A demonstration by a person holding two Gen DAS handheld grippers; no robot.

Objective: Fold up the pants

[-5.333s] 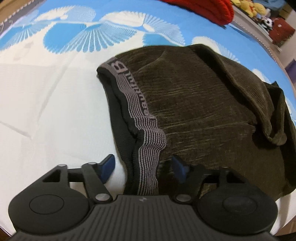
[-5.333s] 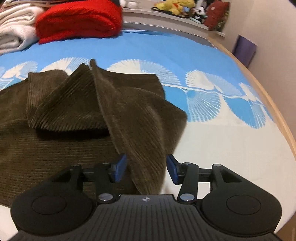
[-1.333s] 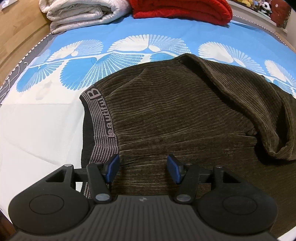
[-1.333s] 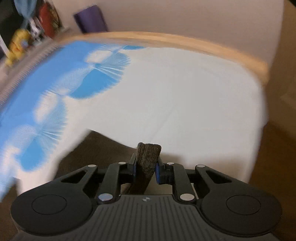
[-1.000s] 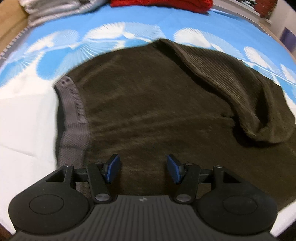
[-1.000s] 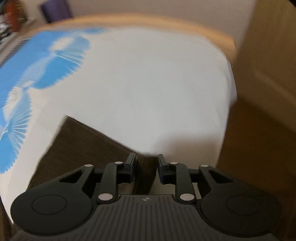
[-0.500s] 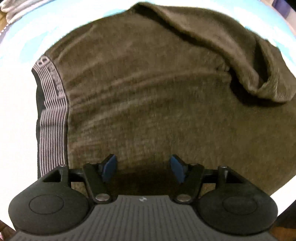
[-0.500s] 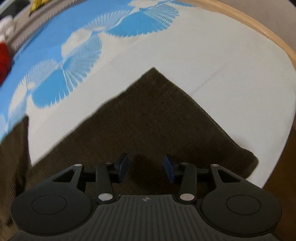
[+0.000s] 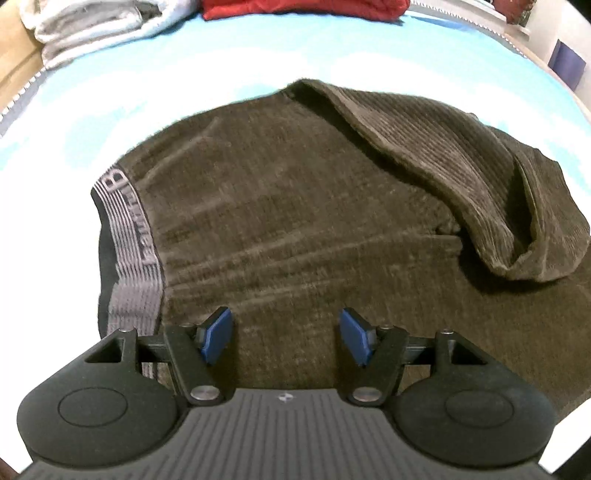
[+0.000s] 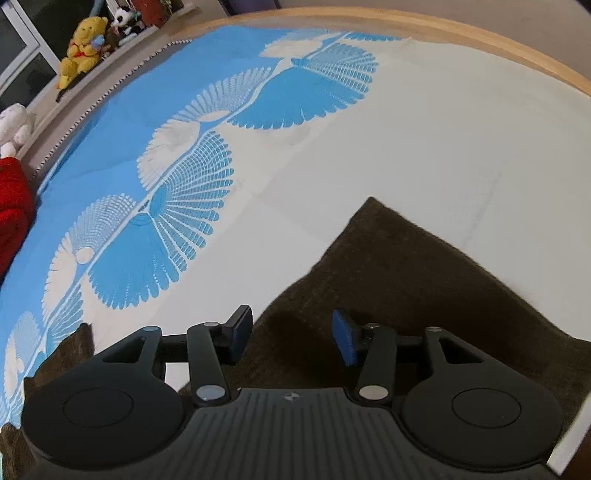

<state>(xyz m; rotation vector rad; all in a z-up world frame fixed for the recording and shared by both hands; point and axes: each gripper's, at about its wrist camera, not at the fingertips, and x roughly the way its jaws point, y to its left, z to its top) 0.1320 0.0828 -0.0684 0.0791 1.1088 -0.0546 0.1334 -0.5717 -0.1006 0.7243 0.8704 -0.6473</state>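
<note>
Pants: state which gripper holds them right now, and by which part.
Neither. The left gripper is open above the pants near the waistband; the right gripper is open over a leg end.

Left gripper (image 9: 286, 336) and right gripper (image 10: 291, 336) (both jaws spread)

bedsheet (image 10: 192, 221) blue/white fan print, covers bed | red blanket (image 9: 303, 7) folded at sheet's far edge | white blanket (image 9: 96, 26) folded, just left of red one | yellow plush (image 10: 83, 46) on ledge beyond sheet | wooden bed rim (image 10: 443, 26) along sheet's edge
</note>
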